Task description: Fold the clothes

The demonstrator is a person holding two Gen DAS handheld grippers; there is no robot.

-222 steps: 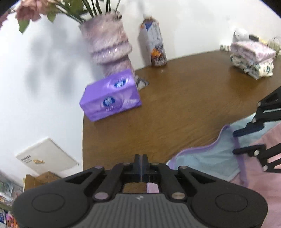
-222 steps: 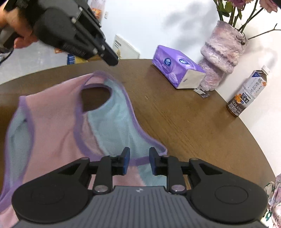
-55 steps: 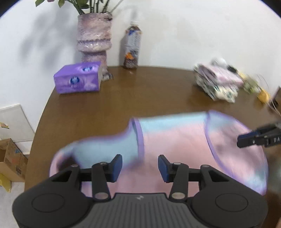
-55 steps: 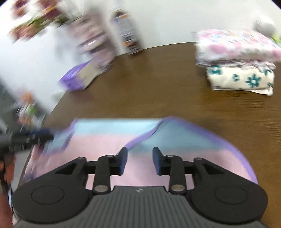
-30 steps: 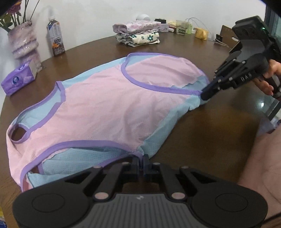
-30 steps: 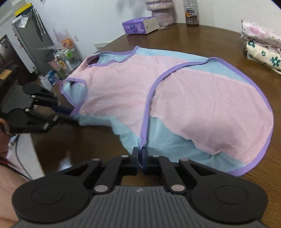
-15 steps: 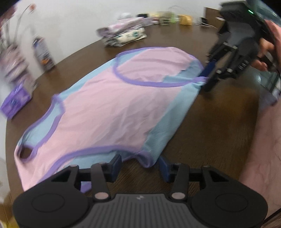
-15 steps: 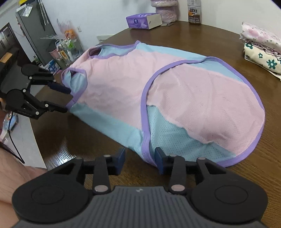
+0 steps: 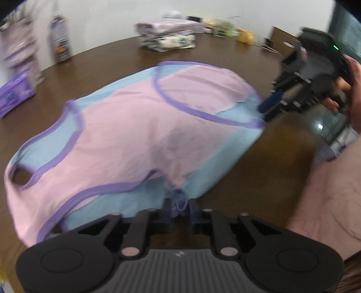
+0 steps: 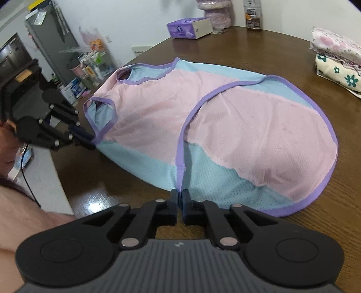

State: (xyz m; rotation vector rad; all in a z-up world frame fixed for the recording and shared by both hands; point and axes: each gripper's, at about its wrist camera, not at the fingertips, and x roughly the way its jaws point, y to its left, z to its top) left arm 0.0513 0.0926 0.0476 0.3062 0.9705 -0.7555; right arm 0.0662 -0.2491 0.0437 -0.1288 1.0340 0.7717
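Observation:
A pink and light-blue sleeveless top (image 9: 140,126) with purple trim lies spread on the brown round table (image 9: 259,175). My left gripper (image 9: 179,206) is at its near edge, jaws closing, with the purple hem bunched between the pads. In the right wrist view the top (image 10: 225,126) billows a little. My right gripper (image 10: 180,196) has its jaws closing too, nearly together, with the purple seam running between them. Each gripper shows in the other's view: the right gripper (image 9: 266,110) at the top's far corner, the left gripper (image 10: 90,137) beside an armhole.
A stack of folded floral clothes (image 10: 336,58) sits at the table's far side. A purple tissue box (image 10: 189,28), a vase (image 10: 214,13) and a drink bottle (image 10: 252,15) stand by the wall. A person's forearm (image 9: 327,198) is at the right. The table edge (image 10: 61,171) is close.
Both pairs of jaws, spread half a second ago beside the hem, have narrowed onto it. The top's near edge has risen and the cloth puffs up.

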